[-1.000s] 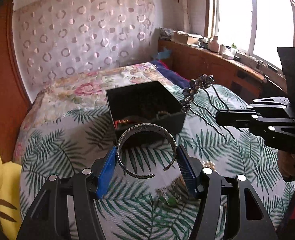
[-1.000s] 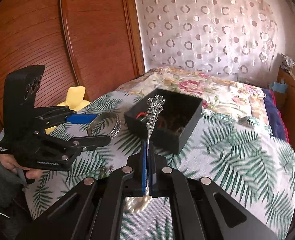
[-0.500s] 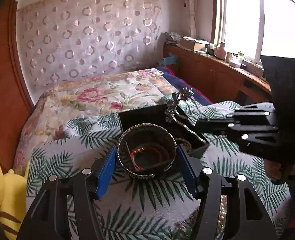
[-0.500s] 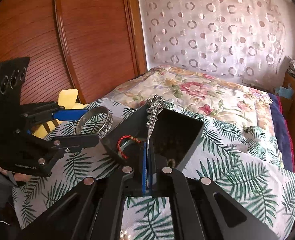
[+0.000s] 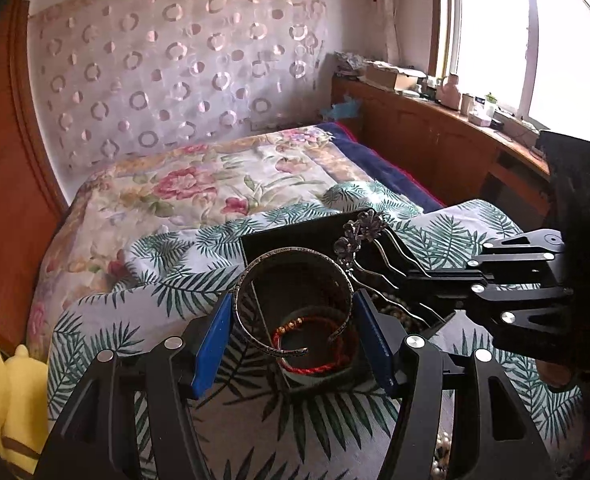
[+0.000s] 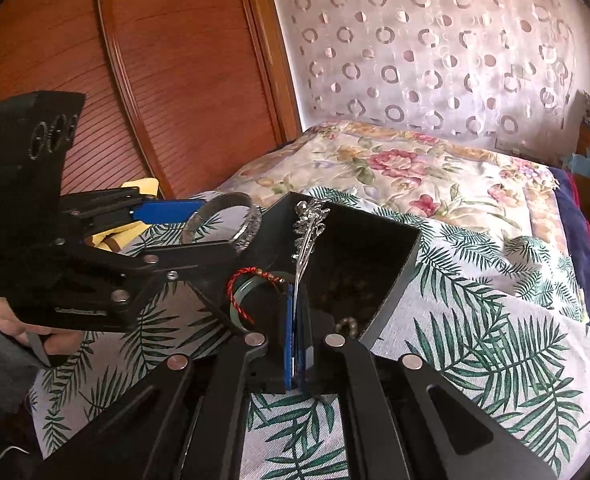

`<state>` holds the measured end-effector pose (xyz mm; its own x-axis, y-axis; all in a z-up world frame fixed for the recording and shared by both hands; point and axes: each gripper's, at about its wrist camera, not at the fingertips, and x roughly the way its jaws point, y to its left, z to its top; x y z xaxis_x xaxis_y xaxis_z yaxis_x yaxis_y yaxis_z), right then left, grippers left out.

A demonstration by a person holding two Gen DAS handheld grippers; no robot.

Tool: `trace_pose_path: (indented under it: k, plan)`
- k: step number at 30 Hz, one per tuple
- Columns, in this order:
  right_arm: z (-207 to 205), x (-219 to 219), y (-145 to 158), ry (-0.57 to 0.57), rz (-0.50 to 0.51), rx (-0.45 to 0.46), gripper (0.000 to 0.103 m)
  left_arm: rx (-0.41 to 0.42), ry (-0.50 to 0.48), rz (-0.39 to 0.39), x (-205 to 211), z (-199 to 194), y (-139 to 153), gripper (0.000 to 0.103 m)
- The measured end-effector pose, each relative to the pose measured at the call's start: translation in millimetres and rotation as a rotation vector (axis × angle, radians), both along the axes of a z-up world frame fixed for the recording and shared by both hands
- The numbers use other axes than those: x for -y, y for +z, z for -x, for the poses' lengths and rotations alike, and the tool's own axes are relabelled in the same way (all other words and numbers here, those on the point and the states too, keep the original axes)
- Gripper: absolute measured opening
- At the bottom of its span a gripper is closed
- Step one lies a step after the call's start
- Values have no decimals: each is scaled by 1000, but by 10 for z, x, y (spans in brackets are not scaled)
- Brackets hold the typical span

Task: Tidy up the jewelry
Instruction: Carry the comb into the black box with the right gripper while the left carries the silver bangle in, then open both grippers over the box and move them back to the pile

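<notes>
Silver bangle (image 5: 293, 304) clamped in my left gripper (image 5: 293, 334) over black box (image 5: 295, 236); right view alone shows my right gripper (image 6: 296, 316) pinching hairpin (image 6: 309, 232).

No text could be read. The left gripper (image 6: 215, 220) bore small pale lettering on its black side plate and a white label at its rear, both too blurred to decipher.
</notes>
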<state>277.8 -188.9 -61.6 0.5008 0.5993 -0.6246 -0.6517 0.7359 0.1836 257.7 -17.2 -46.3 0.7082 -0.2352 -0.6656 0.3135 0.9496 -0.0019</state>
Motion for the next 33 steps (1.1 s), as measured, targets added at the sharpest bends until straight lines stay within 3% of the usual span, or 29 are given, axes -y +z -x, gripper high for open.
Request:
trace_pose_path:
  k: [7, 25, 29, 33]
  plan:
    - [-11, 69, 30, -30, -6, 18, 10, -6, 2, -10, 25, -125, -24, 58]
    - [33, 233, 210, -79, -21, 62, 10, -30, -3, -21, 100, -330, -74, 58]
    - [75, 227, 248, -79, -3, 67, 10, -13, -12, -22, 124, -262, -50, 69]
    - [178, 242, 285, -86, 17, 73, 10, 14, -10, -10, 97, -145, 45, 71]
